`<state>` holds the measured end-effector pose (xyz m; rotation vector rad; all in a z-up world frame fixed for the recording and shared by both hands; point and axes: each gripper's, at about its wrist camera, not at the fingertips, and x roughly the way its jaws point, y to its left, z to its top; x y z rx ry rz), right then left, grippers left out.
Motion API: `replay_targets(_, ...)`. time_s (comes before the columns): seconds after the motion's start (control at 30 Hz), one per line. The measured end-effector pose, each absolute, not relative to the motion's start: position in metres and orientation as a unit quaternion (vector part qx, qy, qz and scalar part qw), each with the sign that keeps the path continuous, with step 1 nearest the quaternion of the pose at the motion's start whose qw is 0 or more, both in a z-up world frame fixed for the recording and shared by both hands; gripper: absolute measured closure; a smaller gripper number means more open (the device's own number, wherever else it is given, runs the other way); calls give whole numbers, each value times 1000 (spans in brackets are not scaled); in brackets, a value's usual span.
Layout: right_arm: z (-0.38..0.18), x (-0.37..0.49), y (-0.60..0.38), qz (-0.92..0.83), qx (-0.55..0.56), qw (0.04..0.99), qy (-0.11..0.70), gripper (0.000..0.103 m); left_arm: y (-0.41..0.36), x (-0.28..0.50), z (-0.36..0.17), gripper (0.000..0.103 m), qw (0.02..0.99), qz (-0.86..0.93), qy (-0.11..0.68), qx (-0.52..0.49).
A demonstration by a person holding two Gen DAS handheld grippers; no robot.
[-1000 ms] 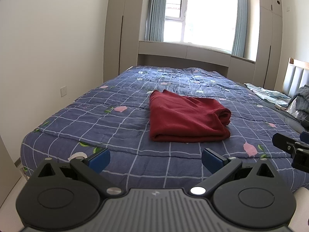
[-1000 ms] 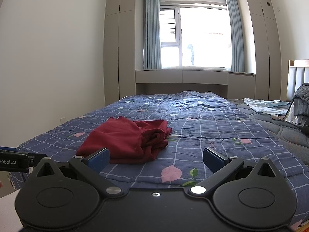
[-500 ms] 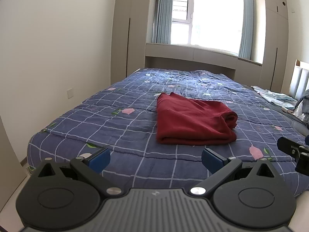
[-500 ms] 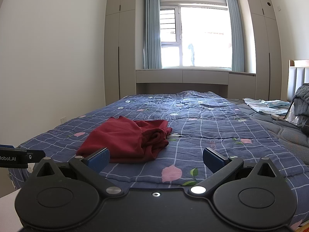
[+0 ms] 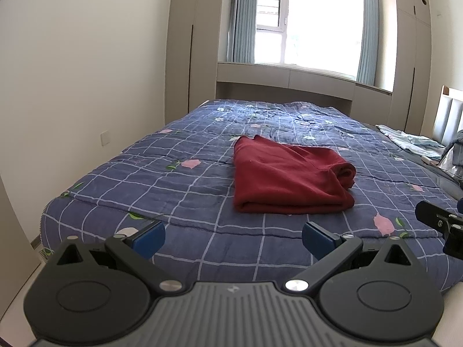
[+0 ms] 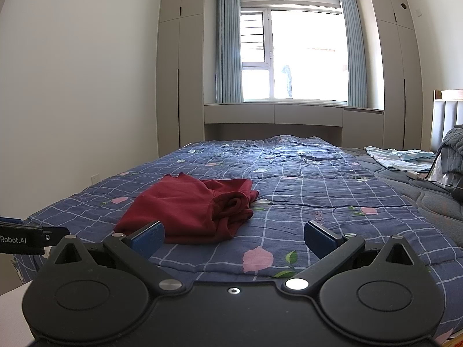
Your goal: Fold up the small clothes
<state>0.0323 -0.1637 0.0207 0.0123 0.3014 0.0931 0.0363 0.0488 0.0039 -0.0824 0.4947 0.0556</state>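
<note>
On the bed point(image 5: 179, 190), its checked quilt spread flat, the red garment point(image 5: 286, 182) lies folded near the foot, bunched at one end. Your left tool point(image 5: 233, 238) and right tool point(image 6: 234, 238) hang back, both spread apart and empty. Folding looks finished; next, tidy that bunched end.

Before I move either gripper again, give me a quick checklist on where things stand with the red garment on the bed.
1. Left gripper open and empty: ok.
2. Right gripper open and empty: ok.
3. Red garment folded into a compact bundle: ok.
4. Bundle tidy at its right end, where layers bunch up: not ok.
5. Garment resting fully on the blue quilt, away from the edge: ok.
6. Light blue cloth near the headboard needs folding: cannot tell.
</note>
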Motion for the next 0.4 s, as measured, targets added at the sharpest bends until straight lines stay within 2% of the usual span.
replay_targets(0.4,18,32,-164,47,6,987,151,1,49,36,4,0,968,28,245,-40)
